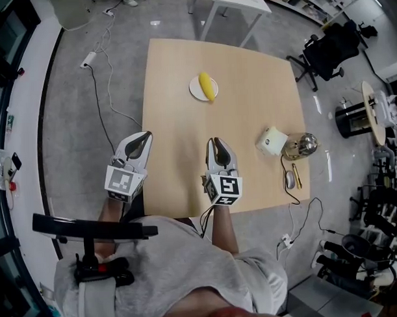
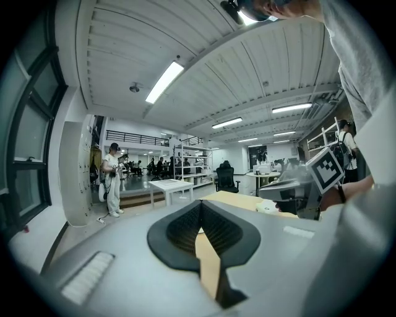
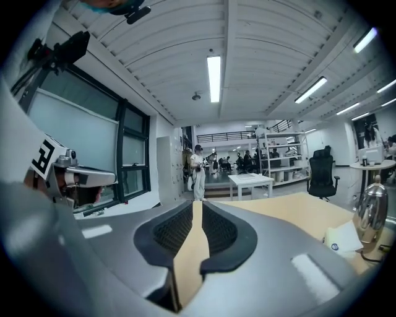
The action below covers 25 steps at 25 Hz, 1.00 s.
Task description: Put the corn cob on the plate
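A yellow corn cob (image 1: 208,86) lies on a small white plate (image 1: 196,89) at the far middle of the light wooden table (image 1: 186,174). Both grippers hover at the near side, far from the plate. My left gripper (image 1: 147,133) is at the table's left edge; in the left gripper view (image 2: 201,204) its tips meet and hold nothing. My right gripper (image 1: 215,140) is over the near middle of the table. The right gripper view (image 3: 197,203) shows a thin slit between its pads, with only table behind it. Neither gripper view shows the corn.
A white box (image 1: 272,140), a shiny metal pot (image 1: 303,145), a mouse (image 1: 289,179) and a pen (image 1: 296,176) sit at the table's right edge. A black office chair (image 1: 328,49) stands at the far right, a white table (image 1: 235,4) beyond. Cables run along the floor (image 1: 99,93) on the left.
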Tool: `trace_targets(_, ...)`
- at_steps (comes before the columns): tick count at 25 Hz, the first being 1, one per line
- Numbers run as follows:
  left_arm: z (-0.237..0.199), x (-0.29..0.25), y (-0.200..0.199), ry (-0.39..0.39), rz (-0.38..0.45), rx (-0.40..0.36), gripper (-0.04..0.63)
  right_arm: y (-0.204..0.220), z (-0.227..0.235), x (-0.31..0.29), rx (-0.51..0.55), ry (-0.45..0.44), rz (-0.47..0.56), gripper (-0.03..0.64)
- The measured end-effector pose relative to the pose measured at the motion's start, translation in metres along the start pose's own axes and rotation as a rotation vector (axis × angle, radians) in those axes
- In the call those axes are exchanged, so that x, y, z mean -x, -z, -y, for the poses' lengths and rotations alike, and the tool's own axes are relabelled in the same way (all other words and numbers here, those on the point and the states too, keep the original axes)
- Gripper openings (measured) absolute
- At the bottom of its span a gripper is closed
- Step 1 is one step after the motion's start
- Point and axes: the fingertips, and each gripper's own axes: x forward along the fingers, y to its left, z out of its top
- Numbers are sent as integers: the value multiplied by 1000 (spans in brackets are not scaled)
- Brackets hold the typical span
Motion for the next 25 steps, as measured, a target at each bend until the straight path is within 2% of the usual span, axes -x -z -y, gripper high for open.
trace_targets(5,3,0,5,8,8,16,20,1,1,7,-9,3,2,38)
trace_targets(8,7,-1,6,27,18,17,20,1,2,10,-13,6,8,6)
trace_targets(25,4,1,6,13,0,19,20,2,0,13,6,5,7,5)
